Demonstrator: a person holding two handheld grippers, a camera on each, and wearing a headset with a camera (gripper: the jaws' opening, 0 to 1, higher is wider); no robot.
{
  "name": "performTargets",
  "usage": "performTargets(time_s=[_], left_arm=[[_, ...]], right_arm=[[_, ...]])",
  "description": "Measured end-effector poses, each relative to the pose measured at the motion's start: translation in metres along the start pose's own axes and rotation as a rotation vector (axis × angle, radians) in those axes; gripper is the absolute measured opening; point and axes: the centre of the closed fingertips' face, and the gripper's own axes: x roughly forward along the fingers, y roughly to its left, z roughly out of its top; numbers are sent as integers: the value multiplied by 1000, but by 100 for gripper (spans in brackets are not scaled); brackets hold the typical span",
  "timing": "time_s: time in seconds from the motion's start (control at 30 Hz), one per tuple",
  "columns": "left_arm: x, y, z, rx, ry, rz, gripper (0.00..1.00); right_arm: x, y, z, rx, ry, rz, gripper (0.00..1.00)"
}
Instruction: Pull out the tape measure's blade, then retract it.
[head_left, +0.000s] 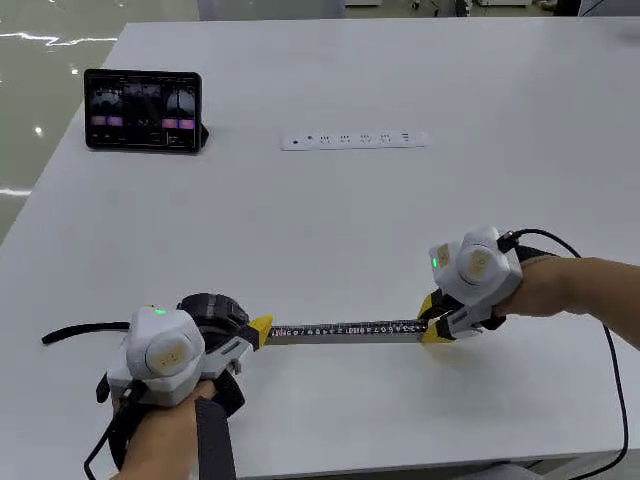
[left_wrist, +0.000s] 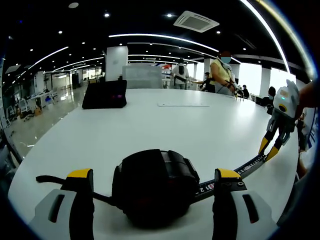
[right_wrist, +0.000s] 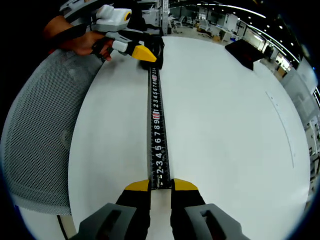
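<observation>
— So, what sits farthest left on the white surface (head_left: 330, 230)?
— At the back left a tablet (head_left: 143, 110) stands propped with its screen lit. Nearer the person, a black strap (head_left: 80, 332) trails leftward from the tape measure (head_left: 212, 308).
— And the left claw (left_wrist: 154, 174)?
— The person's left hand (head_left: 165, 445) holds it near the front edge. Its jaws stand spread, one on each side of the tape measure's black case. In the left gripper view a slim gap shows on the strap side, and the blade (head_left: 345, 328) slips out past the other jaw.
— Where does the blade run?
— Straight and low over the surface, numbers up, rightward from the case to the right claw (right_wrist: 161, 185). Whether it touches the surface along the way is hard to tell. Well behind its middle a white power strip (head_left: 355, 140) lies flat.
— What is the right claw doing?
— It is pressed together on the blade's end. In the right gripper view the two yellow tips pinch the blade from either side, with the lowest numbers just ahead of them. The person's right hand (head_left: 545, 285) holds it, and a black cable (head_left: 607, 345) loops from it toward the front right corner.
— Anything beyond the surface?
— A grey mesh panel (right_wrist: 40, 135) curves along the left of the right gripper view, and people (left_wrist: 222, 75) stand at the far end in the left gripper view.
</observation>
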Motion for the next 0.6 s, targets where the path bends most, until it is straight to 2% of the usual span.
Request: performTargets(time_s=[0.1, 0.23, 0.33, 0.37, 0.47, 0.53, 0.57, 0.6], left_arm=[[2, -1, -3, -5, 12, -6, 89], [2, 2, 1, 10, -2, 11, 78], [2, -1, -1, -14, 11, -5, 69], [2, 0, 0, 3, 10, 0, 67], [3, -1, 3, 8, 14, 0, 66], [3, -2, 2, 11, 19, 1, 66], [4, -2, 2, 14, 21, 0, 65], [3, -2, 2, 19, 21, -2, 65]], right_arm=[[0, 1, 0, 21, 2, -2, 11], [1, 0, 0, 44, 15, -1, 10], [1, -1, 1, 39, 36, 2, 10], [1, 0, 1, 37, 44, 3, 10], [1, 0, 0, 13, 63, 10, 10], [0, 0, -1, -3, 65, 14, 9], [0, 0, -1, -41, 64, 18, 9], [0, 1, -1, -39, 63, 17, 9]])
